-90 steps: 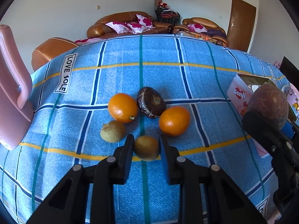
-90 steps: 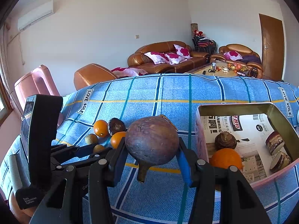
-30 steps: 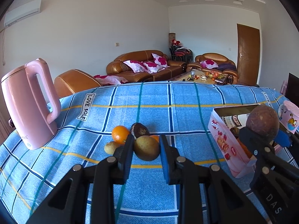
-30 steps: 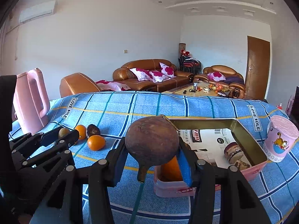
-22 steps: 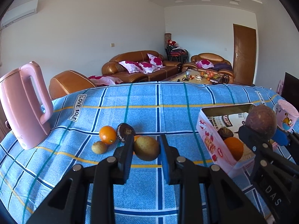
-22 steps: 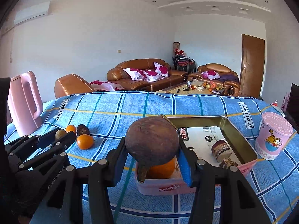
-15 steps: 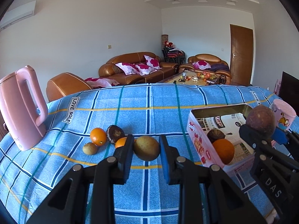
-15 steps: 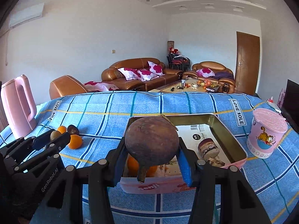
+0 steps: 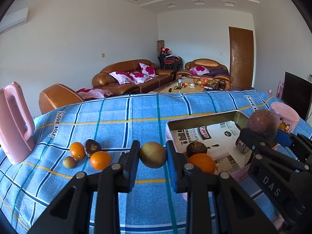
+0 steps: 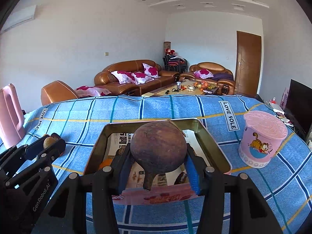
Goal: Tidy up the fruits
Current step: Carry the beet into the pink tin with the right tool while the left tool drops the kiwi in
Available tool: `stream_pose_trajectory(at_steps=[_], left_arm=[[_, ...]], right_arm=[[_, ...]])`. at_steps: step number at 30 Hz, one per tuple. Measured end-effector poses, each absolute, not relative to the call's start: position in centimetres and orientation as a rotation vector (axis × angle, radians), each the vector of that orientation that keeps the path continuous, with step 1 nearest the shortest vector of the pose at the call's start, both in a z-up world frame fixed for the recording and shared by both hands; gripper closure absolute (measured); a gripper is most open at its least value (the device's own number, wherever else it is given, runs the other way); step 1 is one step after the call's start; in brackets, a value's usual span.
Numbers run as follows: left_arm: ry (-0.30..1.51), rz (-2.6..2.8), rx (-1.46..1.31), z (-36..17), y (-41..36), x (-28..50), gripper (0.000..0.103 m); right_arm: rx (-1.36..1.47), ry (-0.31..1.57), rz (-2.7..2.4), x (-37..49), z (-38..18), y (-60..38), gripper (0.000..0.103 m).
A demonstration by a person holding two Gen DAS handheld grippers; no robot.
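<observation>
- Both grippers have swung rightwards since three seconds ago, away from the fruit cluster and towards the rectangular pink tin box (image 10: 209, 148), which now sits directly under the right gripper's load.
- Spread over the worktop is a blue checked cloth (image 9: 136, 113); it carries the box, a tall pink kettle (image 9: 13, 122) at the left edge and a pink cartoon-cat tub (image 10: 261, 138) to the right.
- Paper lines the box, which already holds a round orange (image 9: 201, 162) and a dark brown knobbly fruit (image 9: 196, 148), so it looks like the collecting place.
- Clenched in the fingers of the right gripper (image 10: 159, 165) is a large round brown-purple fruit (image 10: 158, 148), held above the box interior, probably ready for release.
- Squeezed in the left gripper (image 9: 153, 159) is a small yellow-brown round fruit (image 9: 153, 155), held above the cloth just beside the box's near-left corner, likely waiting its turn.
- Four fruits are left on the cloth to the left: two small oranges (image 9: 100, 159), a dark brown one and a little yellowish one.
</observation>
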State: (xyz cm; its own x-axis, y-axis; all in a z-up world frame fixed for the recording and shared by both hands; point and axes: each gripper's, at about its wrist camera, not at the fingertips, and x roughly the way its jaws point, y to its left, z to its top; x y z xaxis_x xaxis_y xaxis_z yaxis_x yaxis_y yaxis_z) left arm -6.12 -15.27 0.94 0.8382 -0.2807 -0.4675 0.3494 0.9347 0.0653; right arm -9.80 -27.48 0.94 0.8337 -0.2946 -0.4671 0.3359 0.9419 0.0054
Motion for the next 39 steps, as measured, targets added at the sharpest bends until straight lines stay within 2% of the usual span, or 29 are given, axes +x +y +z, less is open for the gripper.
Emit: stream_pose_trajectory(at_steps=[10,24,31,39], left_arm=[[0.468,-0.392,0.18,1.0,-19.0,-6.1,0.075],[0.581,-0.43,0.156,0.0,-22.2,-3.4,0.075],[0.65,-0.412,0.146,-0.8,-22.3,-2.1,0.075],[0.693,-0.401,0.116,-1.3,-21.9,-1.3,0.075]], right_arm=[[0.084,0.484,-0.41,-10.1,1.0,-30.7,0.05],[0.073,0.529,-0.459,-8.8,0.7,-33.2,0.05],[0.141,0.607,-0.401,-7.5,-0.3,-34.6,0.05],[0.117,0.596,-0.388,-7.2,-0.2,-34.0,0.05]])
